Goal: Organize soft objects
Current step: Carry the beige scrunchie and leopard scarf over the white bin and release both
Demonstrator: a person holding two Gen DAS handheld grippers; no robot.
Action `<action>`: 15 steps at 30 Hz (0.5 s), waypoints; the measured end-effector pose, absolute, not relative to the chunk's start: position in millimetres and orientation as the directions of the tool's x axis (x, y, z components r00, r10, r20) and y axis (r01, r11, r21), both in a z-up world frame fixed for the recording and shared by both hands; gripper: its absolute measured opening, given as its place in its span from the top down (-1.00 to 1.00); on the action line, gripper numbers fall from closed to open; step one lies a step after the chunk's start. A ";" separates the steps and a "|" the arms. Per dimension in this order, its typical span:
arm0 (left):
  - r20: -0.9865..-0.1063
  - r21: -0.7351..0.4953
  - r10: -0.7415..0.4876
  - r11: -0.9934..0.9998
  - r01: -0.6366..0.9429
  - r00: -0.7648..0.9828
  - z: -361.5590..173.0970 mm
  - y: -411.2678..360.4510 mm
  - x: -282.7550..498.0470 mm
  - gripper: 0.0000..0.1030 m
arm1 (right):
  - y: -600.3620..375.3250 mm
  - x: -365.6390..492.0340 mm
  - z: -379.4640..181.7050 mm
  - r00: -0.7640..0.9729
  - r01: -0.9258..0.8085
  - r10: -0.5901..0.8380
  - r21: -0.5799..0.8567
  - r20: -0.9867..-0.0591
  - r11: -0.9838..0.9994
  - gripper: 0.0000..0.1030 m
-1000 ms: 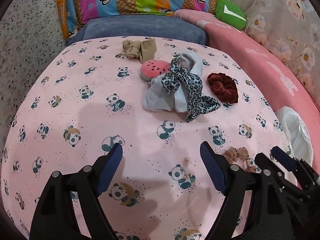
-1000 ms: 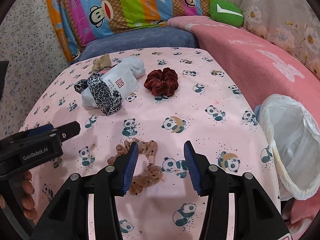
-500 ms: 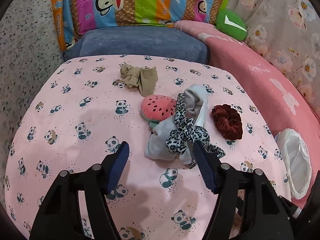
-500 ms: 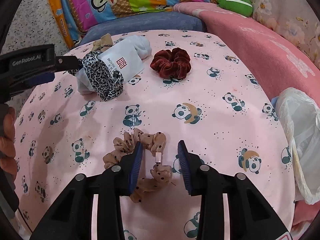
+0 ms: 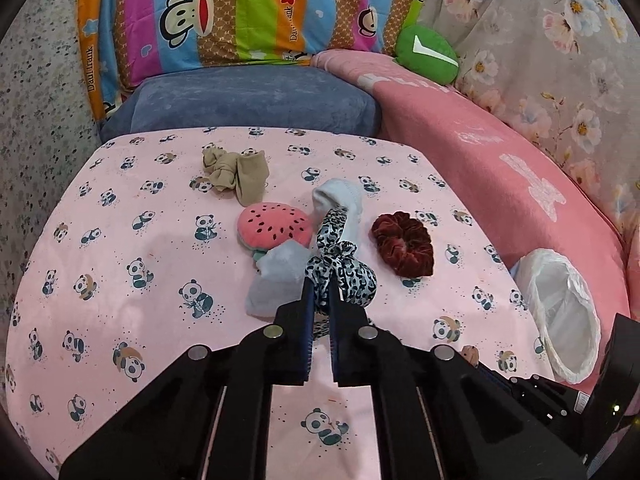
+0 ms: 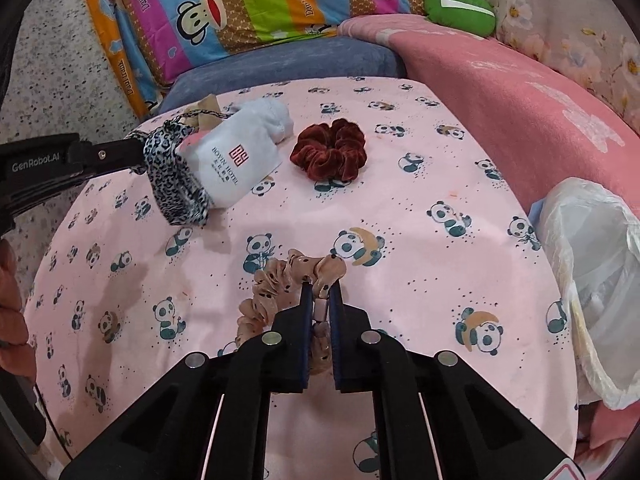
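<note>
Scrunchies and other soft bits lie scattered on a pink panda sheet point(image 5: 120, 240). L gripper point(image 5: 319, 286) has its jaws pressed together on a leopard scrunchie point(image 5: 344, 276), pinching a fold of it; rest of the scrunchie bunches just beyond the tips, draped over a pale grey sock point(image 5: 280, 276). In the right wrist view the same sock point(image 6: 236, 156) shows a printed label w/ a red logo, leopard fabric point(image 6: 172, 172) wrapped at its left end, L gripper point(image 6: 136, 152) reaching in from the left edge.

R gripper point(image 6: 320, 296) is clamped on a tan dotted scrunchie point(image 6: 280, 284), near centre of the sheet; fabric and a small tag sit between the jaws, loops spilling left of the tips.

Other items: dark red velvet scrunchie point(image 5: 404, 244) just right of the sock, apart from it; watermelon plush point(image 5: 274, 226) touching the sock's far-left side; beige knotted stocking point(image 5: 236, 170) farther back. White bag-lined bin point(image 5: 560, 312) at the sheet's right edge. Behind: blue cushion point(image 5: 248, 100), striped monkey pillow point(image 5: 224, 16), green plush point(image 5: 426, 54) on a pink blanket point(image 5: 500, 168). Person's fingers point(image 6: 12, 300) visible at far left edge of the right wrist view.
</note>
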State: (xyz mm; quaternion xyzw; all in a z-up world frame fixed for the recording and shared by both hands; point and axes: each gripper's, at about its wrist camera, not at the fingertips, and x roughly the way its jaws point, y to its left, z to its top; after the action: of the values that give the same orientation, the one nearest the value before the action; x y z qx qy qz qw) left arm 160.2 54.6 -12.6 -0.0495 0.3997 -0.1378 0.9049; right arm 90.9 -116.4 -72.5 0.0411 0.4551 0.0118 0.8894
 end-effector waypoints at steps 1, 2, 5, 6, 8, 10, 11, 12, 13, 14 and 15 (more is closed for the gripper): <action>-0.703 -0.200 -0.296 0.955 0.220 0.647 -7.5 51.6 156.5 0.88 | -121.0 89.7 -68.2 0.597 0.028 0.056 0.091 -0.801 0.995 0.85; -0.697 -0.200 -0.303 0.953 0.229 0.650 -3.3 48.6 153.3 0.88 | -125.6 88.9 -64.2 0.606 0.039 0.054 0.097 -0.794 0.995 0.85; -0.676 -0.202 -0.333 0.942 0.269 0.658 11.1 34.1 141.7 0.88 | -142.7 84.6 -52.0 0.637 0.077 0.036 0.110 -0.770 0.991 0.85; -0.671 -0.204 -0.344 0.937 0.282 0.657 14.7 29.0 138.6 0.88 | -150.4 82.4 -47.4 0.648 0.095 0.024 0.112 -0.761 0.989 0.85; -0.662 -0.205 -0.369 0.927 0.316 0.652 21.5 14.9 132.8 0.88 | -164.8 79.3 -40.7 0.663 0.127 0.008 0.122 -0.749 0.984 0.85; -0.658 -0.205 -0.395 0.913 0.352 0.641 26.1 -2.5 127.0 0.88 | -182.1 74.8 -34.1 0.677 0.166 -0.011 0.138 -0.736 0.976 0.85; -0.657 -0.206 -0.410 0.905 0.372 0.633 27.7 -12.4 124.4 0.88 | -189.6 72.5 -31.2 0.683 0.184 -0.022 0.142 -0.730 0.973 0.85; -0.657 -0.207 -0.420 0.899 0.387 0.626 28.2 -20.2 122.7 0.88 | -198.9 69.5 -27.6 0.690 0.205 -0.035 0.149 -0.723 0.967 0.85; -0.658 -0.208 -0.433 0.891 0.405 0.615 28.6 -29.9 120.6 0.88 | -205.9 67.4 -24.8 0.695 0.221 -0.045 0.154 -0.717 0.963 0.85; -0.659 -0.209 -0.444 0.883 0.420 0.607 28.6 -37.9 118.8 0.88 | -213.3 64.7 -22.4 0.700 0.238 -0.055 0.160 -0.712 0.958 0.85; -0.660 -0.207 -0.455 0.875 0.437 0.598 28.5 -47.6 116.7 0.88 | -221.9 61.4 -19.5 0.705 0.259 -0.069 0.165 -0.706 0.952 0.85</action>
State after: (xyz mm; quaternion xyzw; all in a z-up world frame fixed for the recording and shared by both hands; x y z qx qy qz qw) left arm 116.7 -47.6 28.5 -0.0116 0.3725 -0.2496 0.8938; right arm 61.4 -221.9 -19.5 0.1266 0.3733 -0.0896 0.9146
